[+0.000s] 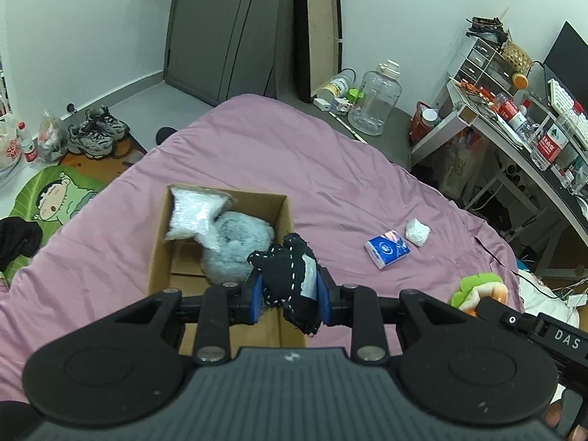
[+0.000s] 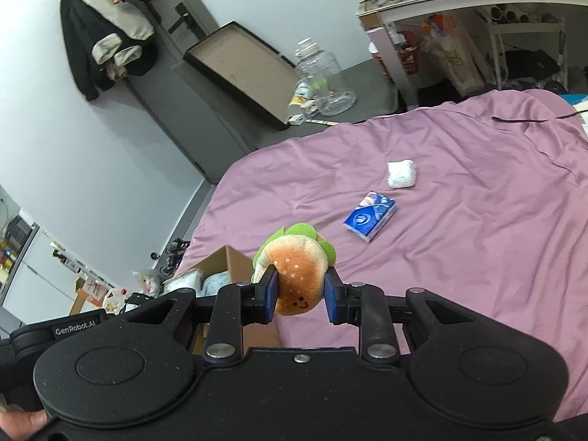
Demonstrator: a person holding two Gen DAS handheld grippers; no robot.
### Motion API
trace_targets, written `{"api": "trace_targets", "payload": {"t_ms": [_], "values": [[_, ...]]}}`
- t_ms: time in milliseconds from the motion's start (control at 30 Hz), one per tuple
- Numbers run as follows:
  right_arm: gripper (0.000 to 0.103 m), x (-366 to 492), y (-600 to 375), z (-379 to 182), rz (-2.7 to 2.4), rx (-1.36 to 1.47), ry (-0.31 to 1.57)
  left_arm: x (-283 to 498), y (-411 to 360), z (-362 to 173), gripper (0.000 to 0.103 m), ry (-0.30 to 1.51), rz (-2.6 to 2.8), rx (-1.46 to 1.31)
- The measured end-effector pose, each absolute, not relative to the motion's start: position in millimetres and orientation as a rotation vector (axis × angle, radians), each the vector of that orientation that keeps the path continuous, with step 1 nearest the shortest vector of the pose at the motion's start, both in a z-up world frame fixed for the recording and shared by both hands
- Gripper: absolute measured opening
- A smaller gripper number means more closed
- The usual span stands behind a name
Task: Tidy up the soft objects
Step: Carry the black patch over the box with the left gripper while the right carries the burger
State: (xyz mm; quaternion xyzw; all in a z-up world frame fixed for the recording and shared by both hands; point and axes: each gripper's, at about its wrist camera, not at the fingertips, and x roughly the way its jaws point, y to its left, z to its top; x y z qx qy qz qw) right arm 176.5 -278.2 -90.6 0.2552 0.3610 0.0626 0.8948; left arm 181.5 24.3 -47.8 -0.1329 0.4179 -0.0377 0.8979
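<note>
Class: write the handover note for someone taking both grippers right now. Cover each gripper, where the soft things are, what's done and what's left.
Left gripper: shut on black stitched fabric piece, above the cardboard box edge.
Right gripper: shut on burger plush.
Done: grey fluffy plush and white plastic-wrapped bundle in the box.
Left: box both held items, then the blue tissue pack and white wad on the bed.

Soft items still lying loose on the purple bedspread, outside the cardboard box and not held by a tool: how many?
2: a blue tissue pack mid-bed and a white crumpled wad just beyond it. Others may lie out of view.
</note>
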Motion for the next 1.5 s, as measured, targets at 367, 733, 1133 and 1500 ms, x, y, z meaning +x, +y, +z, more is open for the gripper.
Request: {"api": "trace_targets", "payload": {"t_ms": [367,733,1133,1500], "values": [[0.026,177.1,-234.3,-88.2,0.218,0.48,0.755,187.4,56.4,-62.3,0.029,0.88,-0.017,-0.28],[0.026,186.6,-214.9,-94.6,0.238,0.472,0.767,205.4,77.6,-86.0,0.029,0.916,0.029,-0.302],[0.026,202.3,-203.6,-108.0,0.242,0.47,0.797,235.4,82.8,-120.4,0.03,0.979,0.053,-0.29],[0.026,225.1,-185.8,-120.5,0.293,0.48,0.828,253.4,90.6,-134.7,0.036,0.985,0.096,-0.301]]}}
